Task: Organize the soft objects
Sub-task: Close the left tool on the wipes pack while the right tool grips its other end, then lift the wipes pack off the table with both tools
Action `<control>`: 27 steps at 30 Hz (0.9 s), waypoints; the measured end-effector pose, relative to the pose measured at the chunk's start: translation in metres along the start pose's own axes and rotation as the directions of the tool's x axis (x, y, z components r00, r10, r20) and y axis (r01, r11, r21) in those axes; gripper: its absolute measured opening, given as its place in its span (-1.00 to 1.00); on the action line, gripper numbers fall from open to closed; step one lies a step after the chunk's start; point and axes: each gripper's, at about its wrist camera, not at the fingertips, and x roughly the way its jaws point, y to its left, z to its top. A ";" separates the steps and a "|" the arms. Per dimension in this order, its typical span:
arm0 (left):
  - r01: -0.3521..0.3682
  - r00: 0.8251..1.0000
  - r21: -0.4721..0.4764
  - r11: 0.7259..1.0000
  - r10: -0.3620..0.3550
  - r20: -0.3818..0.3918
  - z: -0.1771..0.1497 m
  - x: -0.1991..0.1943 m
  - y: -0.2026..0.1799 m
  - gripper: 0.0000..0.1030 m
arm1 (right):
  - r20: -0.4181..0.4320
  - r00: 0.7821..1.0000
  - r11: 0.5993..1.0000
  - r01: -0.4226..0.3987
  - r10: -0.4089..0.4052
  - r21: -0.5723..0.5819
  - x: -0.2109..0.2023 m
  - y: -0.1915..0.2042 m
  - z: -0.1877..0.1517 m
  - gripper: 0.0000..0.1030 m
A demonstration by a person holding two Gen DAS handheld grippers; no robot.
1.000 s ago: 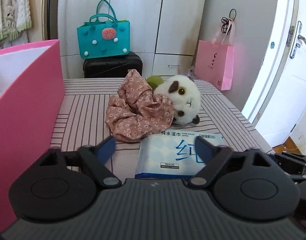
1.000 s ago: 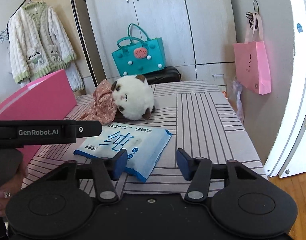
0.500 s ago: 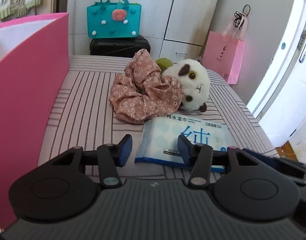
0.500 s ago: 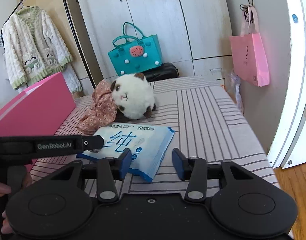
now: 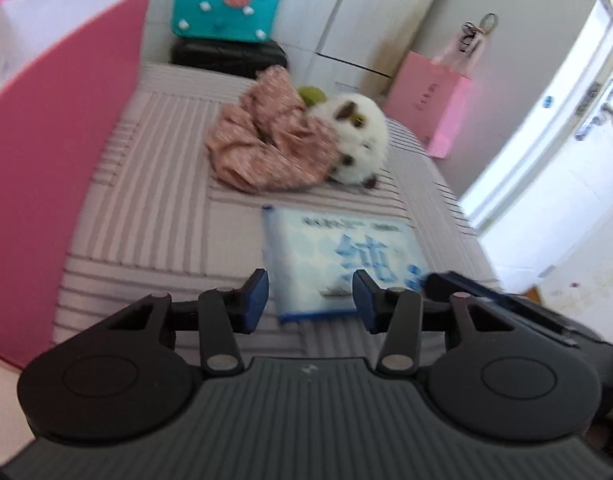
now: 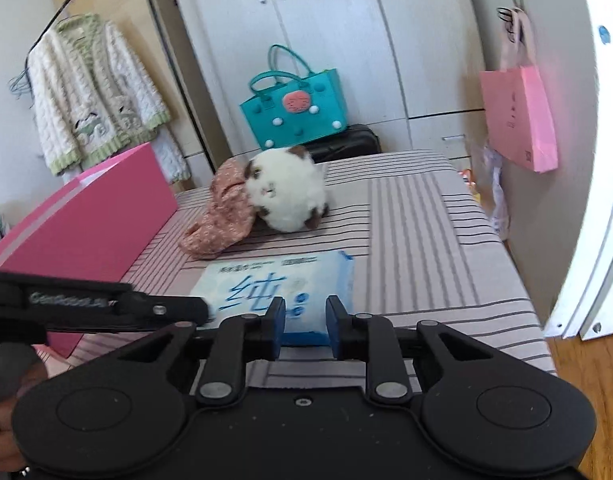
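1. A striped bed (image 6: 418, 216) is seen, with a blue wet-wipe pack (image 5: 338, 256) lying flat on it just ahead of both grippers.
2. The left gripper (image 5: 309, 295) is held over the pack's near edge; its jaws have just been closing, yet a gap is kept and nothing is pinched.
3. The right gripper (image 6: 305, 326) has just been closing too; its pads are drawn near together, and no pinch on the pack is seen.
4. A white plush toy (image 6: 286, 190) is found at 12 o'clock beyond the pack, touching a floral cloth (image 6: 222, 216) at its 9 o'clock.
5. A pink box (image 5: 46, 152) is set at 9 o'clock.
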 end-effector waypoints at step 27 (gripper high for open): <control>0.066 0.998 0.017 0.998 -0.066 0.003 0.006 0.018 -0.001 -0.25 | -0.029 0.999 1.000 0.015 -0.015 0.011 0.021 -0.003 0.002 -0.22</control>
